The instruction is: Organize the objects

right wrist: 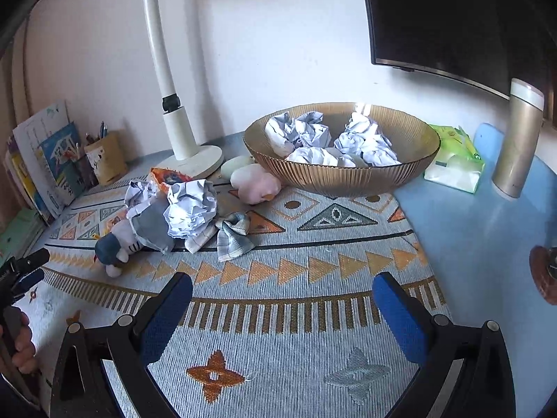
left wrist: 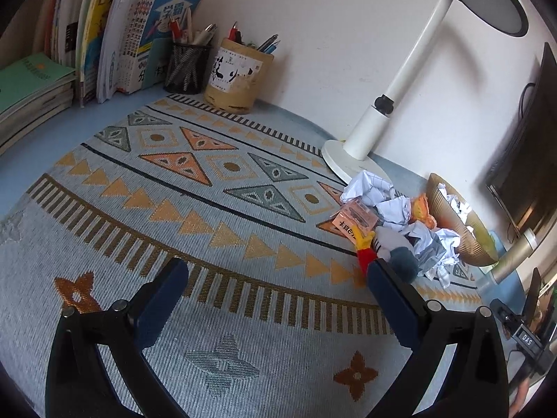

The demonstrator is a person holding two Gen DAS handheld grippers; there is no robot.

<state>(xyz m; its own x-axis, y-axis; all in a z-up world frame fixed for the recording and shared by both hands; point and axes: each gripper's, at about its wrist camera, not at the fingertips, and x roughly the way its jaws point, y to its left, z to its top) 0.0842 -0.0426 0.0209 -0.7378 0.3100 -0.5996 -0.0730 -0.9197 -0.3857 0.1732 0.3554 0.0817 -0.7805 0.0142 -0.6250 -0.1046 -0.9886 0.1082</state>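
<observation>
A gold ribbed bowl (right wrist: 343, 174) holds several crumpled paper balls (right wrist: 303, 132). Left of it a pile lies on the patterned mat: crumpled paper (right wrist: 191, 209), a plush toy (right wrist: 115, 247), a plaid cloth (right wrist: 233, 233), a pink soft lump (right wrist: 254, 183) and an orange wrapper (right wrist: 167, 176). My right gripper (right wrist: 282, 299) is open and empty, above the mat in front of the pile. My left gripper (left wrist: 278, 285) is open and empty; its right finger is close to the plush toy (left wrist: 400, 257). The pile (left wrist: 383, 205), a pink carton (left wrist: 355, 221) and the bowl (left wrist: 466, 240) are at the right in the left wrist view.
A white desk lamp (right wrist: 174, 118) stands behind the pile. Books (left wrist: 104, 35) and two pen holders (left wrist: 236, 76) line the back left. A tissue pack (right wrist: 456, 160) and a gold flask (right wrist: 518, 139) stand right of the bowl. A monitor (right wrist: 452, 17) hangs above.
</observation>
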